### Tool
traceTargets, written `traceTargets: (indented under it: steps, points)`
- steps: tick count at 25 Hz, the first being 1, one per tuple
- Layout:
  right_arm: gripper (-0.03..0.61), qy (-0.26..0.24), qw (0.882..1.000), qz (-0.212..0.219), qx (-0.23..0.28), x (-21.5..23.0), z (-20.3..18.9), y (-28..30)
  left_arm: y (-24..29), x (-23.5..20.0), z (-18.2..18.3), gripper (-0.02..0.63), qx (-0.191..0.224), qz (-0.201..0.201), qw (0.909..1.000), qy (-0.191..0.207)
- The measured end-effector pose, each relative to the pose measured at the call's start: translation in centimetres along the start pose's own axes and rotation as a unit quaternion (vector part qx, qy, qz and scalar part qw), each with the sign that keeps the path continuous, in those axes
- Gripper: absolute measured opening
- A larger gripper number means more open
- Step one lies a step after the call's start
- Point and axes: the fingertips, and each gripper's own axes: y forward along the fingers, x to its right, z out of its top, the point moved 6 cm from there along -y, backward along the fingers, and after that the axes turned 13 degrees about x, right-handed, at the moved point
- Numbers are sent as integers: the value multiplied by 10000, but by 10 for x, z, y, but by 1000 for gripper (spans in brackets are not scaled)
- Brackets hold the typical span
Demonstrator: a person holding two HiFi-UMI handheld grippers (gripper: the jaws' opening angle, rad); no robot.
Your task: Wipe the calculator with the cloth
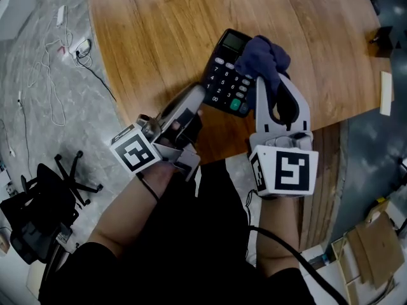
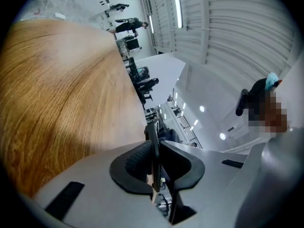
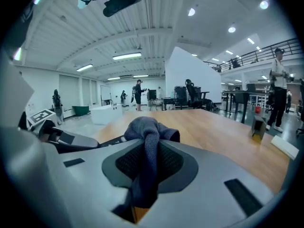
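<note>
- My right hand-held gripper (image 1: 275, 84) is clamped narrow on a bunched dark blue-grey fabric cloth (image 1: 264, 54). The wad sticks out past its tips.
- My left hand-held gripper (image 1: 194, 103) is pinched almost together on the near left corner of the black plastic desk calculator (image 1: 230, 75) (a thin dark edge in its own view). It holds the calculator over the near edge of the brown wooden table (image 1: 165, 30).
- The calculator lies just left of the right gripper's tips, and the wad overlaps its far right edge beside the display. I cannot confirm contact.
- Its long axis runs away from me, display end farthest, keys facing up. I judge the wipe should run back along that axis.
</note>
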Motion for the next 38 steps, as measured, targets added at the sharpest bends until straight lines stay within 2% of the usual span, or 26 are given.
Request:
traceTargets:
  steps: [6, 11, 14, 17, 24, 28, 32, 38]
  points:
    - [69, 198, 9967, 771, 150, -57, 6, 4, -3, -4, -5, 62, 11, -133, 9998, -137]
    - [69, 441, 9905, 1269, 275, -96, 23, -3, -7, -9, -6, 63, -87, -111, 9999, -90]
    - [67, 458, 9883, 1441, 207, -105, 27, -8, 2, 5, -4, 62, 7, -160, 9994, -305]
    - [69, 479, 9881, 1455, 158, -104, 23, -9, 1, 0, -5, 63, -34, -89, 9995, -302]
    - [67, 482, 9920, 1165, -85, -87, 1, -11, -1, -3, -5, 63, -41, -58, 9992, -389]
    - [67, 438, 9962, 713, -224, -58, -13, -16, 6, 8, -2, 63, 45, -264, 9984, -497]
    - [67, 318, 9988, 159, -324, -22, -25, -22, 0, -5, -4, 63, -79, -107, 9992, -364]
    - [67, 318, 9968, -671, -291, 25, -30, -35, 0, -6, -4, 63, -20, -88, 9988, -482]
